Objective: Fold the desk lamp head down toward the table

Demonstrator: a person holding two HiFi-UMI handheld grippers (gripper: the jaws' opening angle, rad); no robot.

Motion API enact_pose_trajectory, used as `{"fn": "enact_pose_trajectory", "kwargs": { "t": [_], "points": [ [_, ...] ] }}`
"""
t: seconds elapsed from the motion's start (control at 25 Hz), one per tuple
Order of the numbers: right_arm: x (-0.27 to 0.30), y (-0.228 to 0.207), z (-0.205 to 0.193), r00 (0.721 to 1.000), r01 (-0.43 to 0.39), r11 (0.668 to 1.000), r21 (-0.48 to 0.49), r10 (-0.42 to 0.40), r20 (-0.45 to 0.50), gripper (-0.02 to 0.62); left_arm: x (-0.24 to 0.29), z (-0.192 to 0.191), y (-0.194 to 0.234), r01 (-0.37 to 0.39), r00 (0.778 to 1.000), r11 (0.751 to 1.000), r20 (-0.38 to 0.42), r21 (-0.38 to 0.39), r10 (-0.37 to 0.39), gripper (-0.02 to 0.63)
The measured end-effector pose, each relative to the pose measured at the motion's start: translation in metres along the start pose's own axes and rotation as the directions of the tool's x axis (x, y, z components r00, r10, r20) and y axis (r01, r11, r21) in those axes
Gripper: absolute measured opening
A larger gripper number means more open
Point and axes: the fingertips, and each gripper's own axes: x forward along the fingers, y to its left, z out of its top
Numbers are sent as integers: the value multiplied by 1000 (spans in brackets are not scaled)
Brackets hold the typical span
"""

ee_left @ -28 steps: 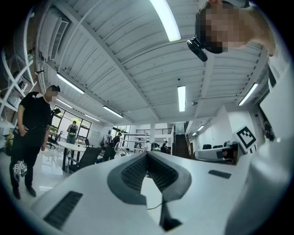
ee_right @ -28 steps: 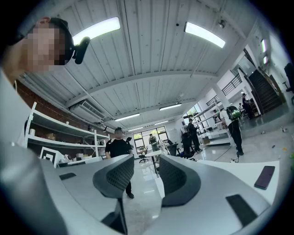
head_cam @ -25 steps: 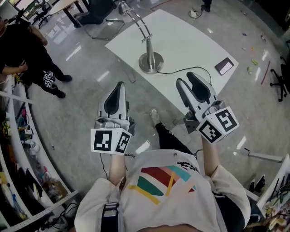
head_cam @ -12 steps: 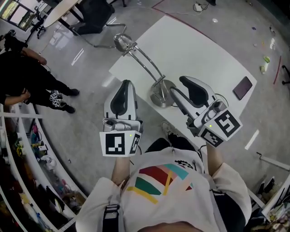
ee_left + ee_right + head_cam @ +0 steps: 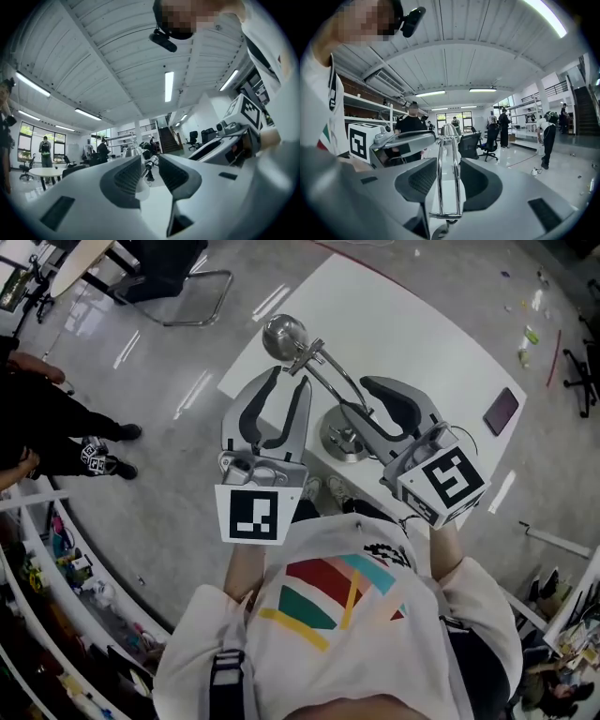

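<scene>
A chrome desk lamp stands near the front edge of the white table (image 5: pixel 412 324). Its round base (image 5: pixel 339 440) carries a twin-rod arm (image 5: pixel 330 381) up to the head (image 5: pixel 284 334). My left gripper (image 5: pixel 288 379) is level just short of the head, and its jaws are opening. In the left gripper view the head (image 5: pixel 132 151) shows beyond the gripper (image 5: pixel 150 159), with nothing pressed between the pads. My right gripper (image 5: pixel 358 396) is open around the arm. In the right gripper view both rods (image 5: pixel 439 178) run up between the pads of the gripper (image 5: pixel 449 164) toward the head (image 5: pixel 450 130).
A dark phone (image 5: pixel 502 411) lies on the table's right side, and the lamp's cord trails from the base. A chair (image 5: pixel 178 268) stands beyond the table's far left corner. A person (image 5: pixel 47 418) stands on the floor at left, beside shelving (image 5: pixel 56 549).
Both grippers have moved forward from over the floor to the lamp. The left jaws, shut before, now stand apart. The right jaws now straddle the lamp arm.
</scene>
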Motion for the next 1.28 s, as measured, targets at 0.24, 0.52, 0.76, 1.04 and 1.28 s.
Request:
{"fn": "enact_pose_trajectory", "kwargs": {
  "t": [0.24,0.52,0.76,1.04,1.28],
  "points": [
    [5,-5,-10,996,29,1000,-4,-29,-87,155,7,-20,-11,173,981,962,-129,210,-148,104],
    [15,-9,-22,971,101,994,-33,-106,-214,155,12,-39,0,175,982,969,-98,173,-160,86],
    [51,-12,-67,853,61,993,-99,-103,-512,155,13,-149,16,177,941,980,-276,-94,-196,83],
    [71,-20,-105,663,-14,997,-73,-46,-747,155,12,-212,-1,217,894,942,-336,-256,-297,86],
    [63,-11,-116,559,-45,998,-35,-4,-829,156,-1,-221,-24,262,878,927,-333,-269,-344,86]
  ]
}}
